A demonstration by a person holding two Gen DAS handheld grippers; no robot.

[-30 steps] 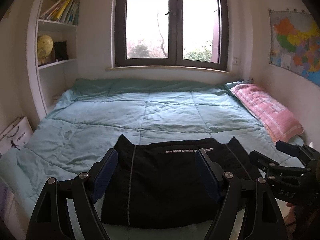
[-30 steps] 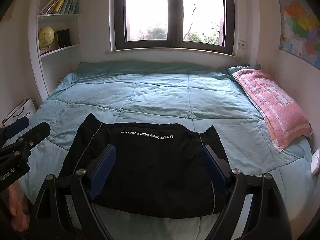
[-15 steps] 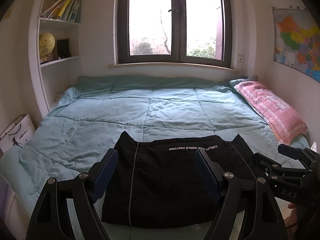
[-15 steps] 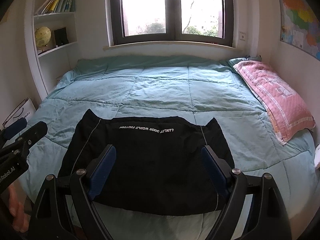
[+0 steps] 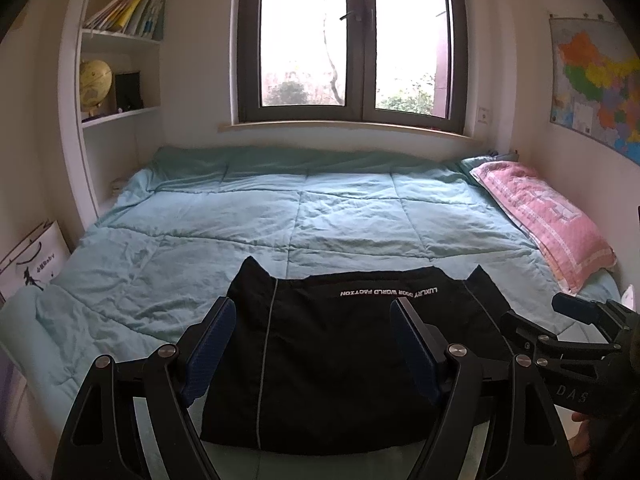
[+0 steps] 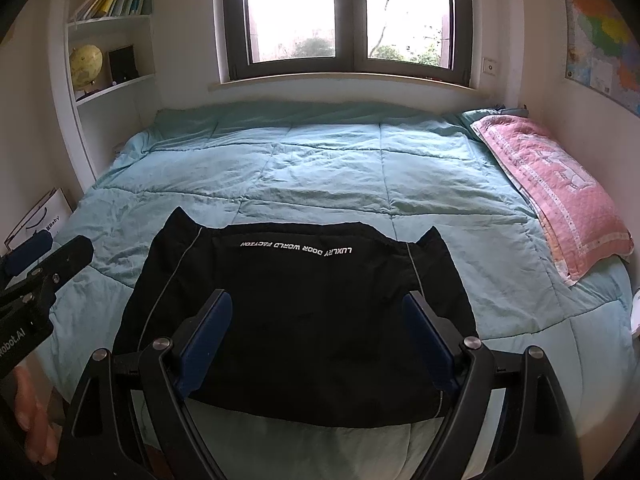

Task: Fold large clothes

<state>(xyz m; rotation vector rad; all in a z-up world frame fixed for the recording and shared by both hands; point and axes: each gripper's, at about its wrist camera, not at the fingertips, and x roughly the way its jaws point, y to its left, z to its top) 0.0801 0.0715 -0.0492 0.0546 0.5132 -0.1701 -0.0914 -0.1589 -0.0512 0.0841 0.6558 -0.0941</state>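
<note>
Garment (image 5: 344, 356), black and already folded into a broad rectangle, lies flat on the near part of the bed's teal quilt (image 5: 280, 216), just ahead of and below both sets of jaws; thin pale piping runs down each side, a line of white lettering crosses its far edge, and two small points of cloth stick up at the far corners. The left gripper (image 5: 312, 344) and the right gripper (image 6: 320, 332) each hover over it with jaws wide apart and nothing between them, the blue pads clear of the cloth. Against the frames a second ago, the garment has not shifted on the quilt and the jaws stand just as wide; only the views have tilted slightly. Beyond the jaws to the right lies a pink pillow (image 6: 556, 184) along the wall; farther ahead is the window (image 5: 352, 40), and to the left a shelf with a globe (image 5: 94, 82) and books (image 5: 124, 8).
</note>
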